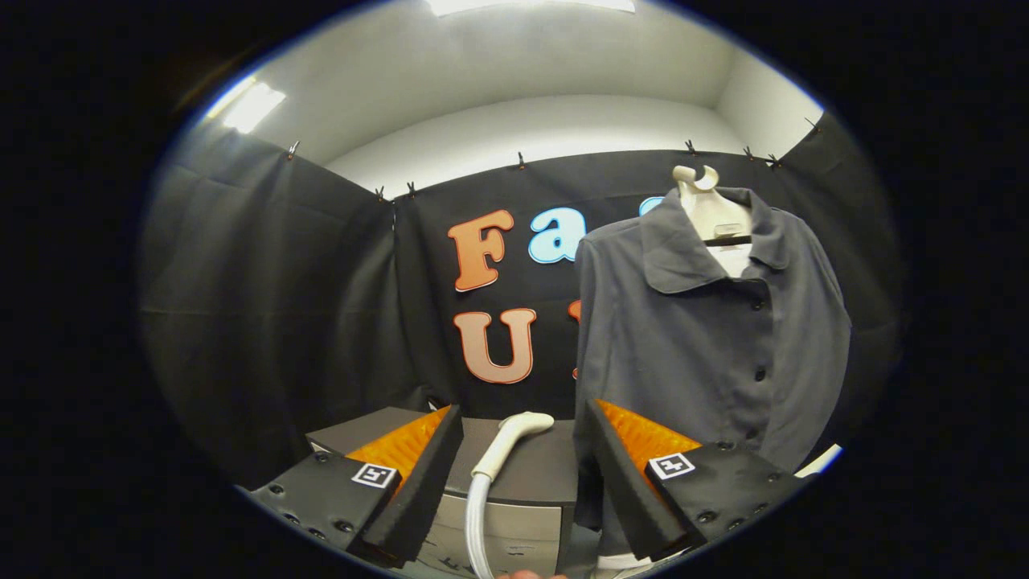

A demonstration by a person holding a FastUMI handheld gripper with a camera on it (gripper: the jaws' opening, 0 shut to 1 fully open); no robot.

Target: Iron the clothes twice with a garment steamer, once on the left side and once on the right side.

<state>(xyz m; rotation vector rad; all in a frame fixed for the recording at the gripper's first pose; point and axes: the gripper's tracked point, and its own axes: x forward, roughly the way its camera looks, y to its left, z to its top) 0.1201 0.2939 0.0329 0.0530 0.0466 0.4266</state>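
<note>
I count one grey shirt (707, 322) on one pale hanger (707, 211), one steamer head (514, 438) with one hose (476, 515) — and one cabinet (522, 474), probably, beneath. My gripper (521, 474) — two fingers, spread apart.

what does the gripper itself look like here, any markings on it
The gripper has two wedge-shaped fingers, standing open. Each is mounted on a dark plate fastened with round screws, and each plate carries a small square black-and-white tag. No cables can be seen on it.
</note>
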